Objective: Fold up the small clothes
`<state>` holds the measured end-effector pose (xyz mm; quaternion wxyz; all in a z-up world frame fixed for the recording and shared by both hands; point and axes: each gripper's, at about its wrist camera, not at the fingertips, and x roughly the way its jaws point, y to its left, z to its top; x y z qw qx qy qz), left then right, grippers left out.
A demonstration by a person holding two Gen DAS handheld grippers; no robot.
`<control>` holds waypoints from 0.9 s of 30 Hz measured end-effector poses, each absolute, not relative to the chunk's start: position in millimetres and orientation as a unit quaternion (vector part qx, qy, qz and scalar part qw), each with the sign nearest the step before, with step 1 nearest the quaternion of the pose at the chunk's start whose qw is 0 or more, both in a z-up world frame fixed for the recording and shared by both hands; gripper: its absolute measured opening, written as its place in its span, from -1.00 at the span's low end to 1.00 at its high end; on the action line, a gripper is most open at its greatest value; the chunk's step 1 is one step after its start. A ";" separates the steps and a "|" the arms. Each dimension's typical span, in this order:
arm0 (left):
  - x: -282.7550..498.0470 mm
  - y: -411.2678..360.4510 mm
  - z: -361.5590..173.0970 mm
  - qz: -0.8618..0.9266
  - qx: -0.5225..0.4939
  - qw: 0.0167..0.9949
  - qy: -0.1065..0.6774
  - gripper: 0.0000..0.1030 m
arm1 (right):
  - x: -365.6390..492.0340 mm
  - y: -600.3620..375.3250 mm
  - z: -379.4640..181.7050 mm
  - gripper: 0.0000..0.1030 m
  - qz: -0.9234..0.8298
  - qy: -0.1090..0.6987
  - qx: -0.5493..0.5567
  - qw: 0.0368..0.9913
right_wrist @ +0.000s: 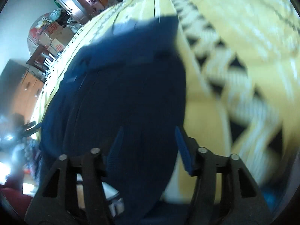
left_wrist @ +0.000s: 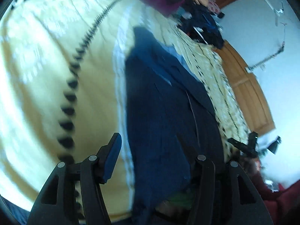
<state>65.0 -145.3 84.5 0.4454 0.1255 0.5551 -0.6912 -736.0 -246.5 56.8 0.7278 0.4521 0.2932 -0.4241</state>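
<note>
Navy garment [left_wrist: 161, 101] lies spread on the cream patterned bedspread [left_wrist: 46, 71], centre of both frames; looks like an early step, approach to grab an edge before a fold, both views blurred. Left gripper [left_wrist: 150, 157] jaws wide apart, holding nothing, garment btwn/under them. Right gripper [right_wrist: 148, 146] also parted and empty over the cloth; next move prob needs lowering onto an edge and pinching.

Cream patterned bedspread [left_wrist: 46, 75], wooden bedframe [left_wrist: 249, 91], pale wall [left_wrist: 262, 37].

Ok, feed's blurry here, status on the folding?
Left gripper and right gripper open. Dark blue fabric garment spread on cream patterned blanket. Nothing blocking.
</note>
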 end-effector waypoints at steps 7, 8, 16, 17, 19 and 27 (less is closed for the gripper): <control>54.9 -112.3 68.6 -0.702 0.138 0.393 0.578 0.15 | -743.8 -191.4 21.2 0.20 -0.396 0.318 0.518 0.688; 52.9 -110.8 69.5 -0.705 0.140 0.388 0.577 0.15 | -742.9 -189.3 20.4 0.20 -0.392 0.323 0.521 0.686; 36.6 -108.4 68.5 -0.705 0.175 0.367 0.581 0.15 | -736.3 -186.0 8.8 0.35 -0.383 0.358 0.524 0.671; 35.2 -107.9 68.3 -0.705 0.178 0.366 0.580 0.15 | -734.8 -186.7 8.3 0.38 -0.380 0.355 0.526 0.674; 31.8 -105.6 69.2 -0.706 0.185 0.363 0.579 0.15 | -729.1 -187.8 4.7 0.39 -0.372 0.360 0.525 0.676; 28.9 -99.0 67.7 -0.704 0.201 0.364 0.576 0.15 | -704.6 -189.8 -3.4 0.38 -0.351 0.398 0.509 0.678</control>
